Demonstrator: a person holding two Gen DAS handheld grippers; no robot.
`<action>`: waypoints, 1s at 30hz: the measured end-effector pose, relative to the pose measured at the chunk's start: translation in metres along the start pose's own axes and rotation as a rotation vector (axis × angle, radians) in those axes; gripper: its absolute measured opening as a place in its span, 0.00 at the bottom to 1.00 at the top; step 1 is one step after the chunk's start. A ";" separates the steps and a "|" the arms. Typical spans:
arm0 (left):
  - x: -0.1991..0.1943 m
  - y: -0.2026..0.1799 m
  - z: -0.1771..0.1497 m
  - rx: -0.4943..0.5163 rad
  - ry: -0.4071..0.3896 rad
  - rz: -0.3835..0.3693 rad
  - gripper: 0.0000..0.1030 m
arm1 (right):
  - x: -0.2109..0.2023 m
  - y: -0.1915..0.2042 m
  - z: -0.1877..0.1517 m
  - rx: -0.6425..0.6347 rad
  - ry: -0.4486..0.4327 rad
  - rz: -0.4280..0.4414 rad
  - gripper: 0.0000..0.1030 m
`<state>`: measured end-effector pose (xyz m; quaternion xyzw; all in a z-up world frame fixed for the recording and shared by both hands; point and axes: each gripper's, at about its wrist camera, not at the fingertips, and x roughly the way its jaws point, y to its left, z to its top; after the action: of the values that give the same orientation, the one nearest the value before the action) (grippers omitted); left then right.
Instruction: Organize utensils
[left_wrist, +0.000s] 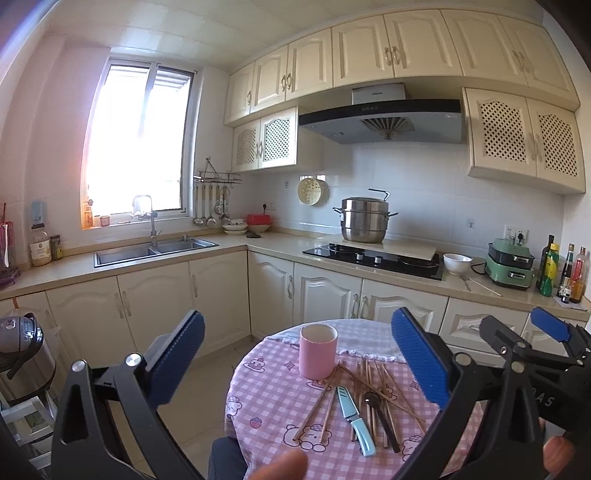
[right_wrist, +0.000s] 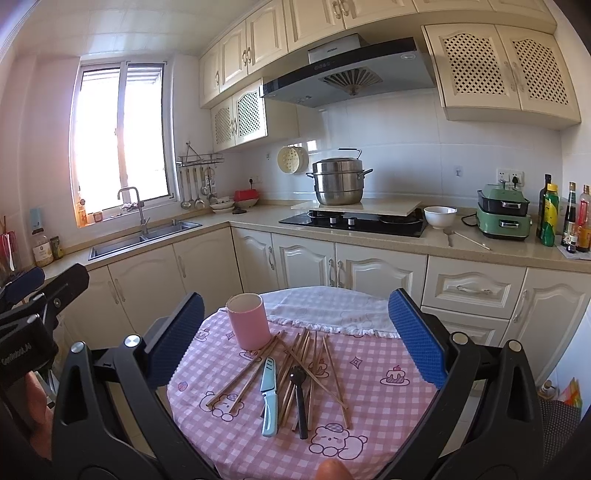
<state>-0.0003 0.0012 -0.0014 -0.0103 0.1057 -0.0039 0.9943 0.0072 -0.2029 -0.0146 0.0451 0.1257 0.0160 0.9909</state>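
A pink cylindrical cup (left_wrist: 317, 350) (right_wrist: 248, 320) stands upright on a round table with a pink checked cloth (left_wrist: 266, 398) (right_wrist: 380, 402). In front of it lie several wooden chopsticks (left_wrist: 373, 384) (right_wrist: 306, 354), a light blue knife (left_wrist: 354, 421) (right_wrist: 268, 395) and a black utensil (left_wrist: 380, 417) (right_wrist: 300, 398), all loosely piled. My left gripper (left_wrist: 295, 354) is open and empty, held above the table's near side. My right gripper (right_wrist: 295, 336) is open and empty too, and shows at the right of the left wrist view (left_wrist: 532, 332).
A white lace cloth (right_wrist: 325, 310) covers the table's far edge. Behind stand cream cabinets, a sink (left_wrist: 155, 251), a hob (right_wrist: 354, 221) with a steel steamer pot (right_wrist: 338, 181), a white bowl (right_wrist: 439, 216), a green appliance (right_wrist: 504, 212) and bottles (right_wrist: 561, 218). A rice cooker (left_wrist: 22, 350) stands left.
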 end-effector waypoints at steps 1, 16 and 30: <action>0.000 0.001 0.001 -0.006 0.001 -0.001 0.96 | 0.001 0.000 0.000 0.000 0.002 0.001 0.95; 0.009 0.010 -0.002 -0.033 0.024 -0.025 0.96 | 0.004 -0.001 0.000 -0.005 0.005 0.002 0.95; 0.070 0.015 -0.019 0.008 0.132 0.003 0.96 | 0.047 -0.014 -0.010 0.004 0.088 -0.012 0.95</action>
<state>0.0638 0.0153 -0.0354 -0.0057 0.1710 -0.0035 0.9852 0.0509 -0.2142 -0.0369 0.0456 0.1695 0.0115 0.9844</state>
